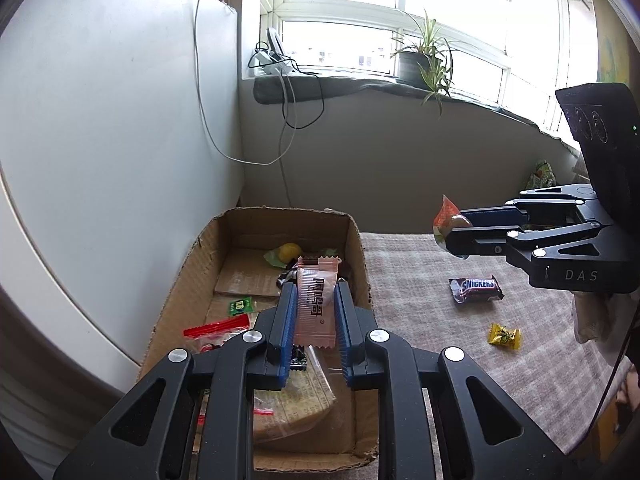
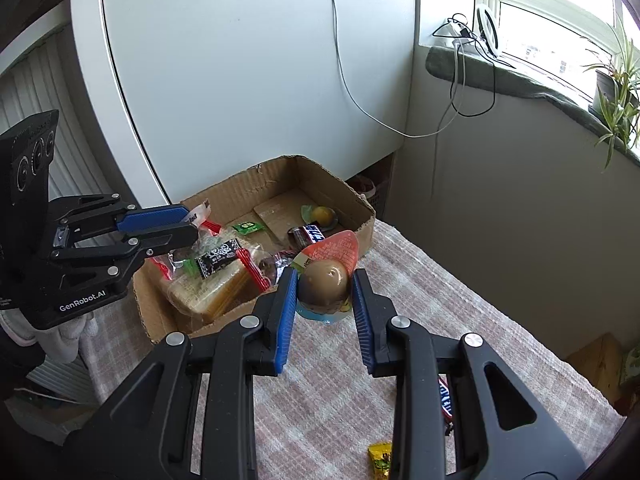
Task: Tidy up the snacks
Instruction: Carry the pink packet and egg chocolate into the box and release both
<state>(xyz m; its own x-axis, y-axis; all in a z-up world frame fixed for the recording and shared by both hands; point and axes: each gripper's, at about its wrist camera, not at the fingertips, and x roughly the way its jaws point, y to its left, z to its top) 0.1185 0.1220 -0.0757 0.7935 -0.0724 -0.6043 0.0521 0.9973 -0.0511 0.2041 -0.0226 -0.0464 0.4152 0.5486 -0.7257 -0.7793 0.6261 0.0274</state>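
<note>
**A:** What could go wrong from here?

**B:** Two things. The left gripper (image 1: 316, 312) pinches a pink wafer packet (image 1: 315, 304) by its flat sides, above the cardboard box (image 1: 362, 264). The wrapper is thin film, so it may slide or crumple between the pads and drop askew. The right gripper (image 2: 325, 300) pinches a jelly cup (image 2: 325, 284), a rounded and probably slick thing; squeezed off-centre, it could pop out and land on the checked cloth (image 2: 320, 380) instead of in the box.

**A:** Where is that cup now?

**B:** In the air, just beside the box's near right corner, not yet over the opening.

**A:** And how do the two lie?

**B:** The packet's long axis runs along the fingers, its crimped top edge pointing away from the wrist. The cup's foil lid points forward and up, its domed body toward the palm; I can't tell from this angle how much of it sits between the pads.

**A:** What's left?

**B:** A Snickers bar (image 1: 476, 289) and a yellow candy (image 1: 504, 335) lie on the cloth, well apart from the box.
</note>
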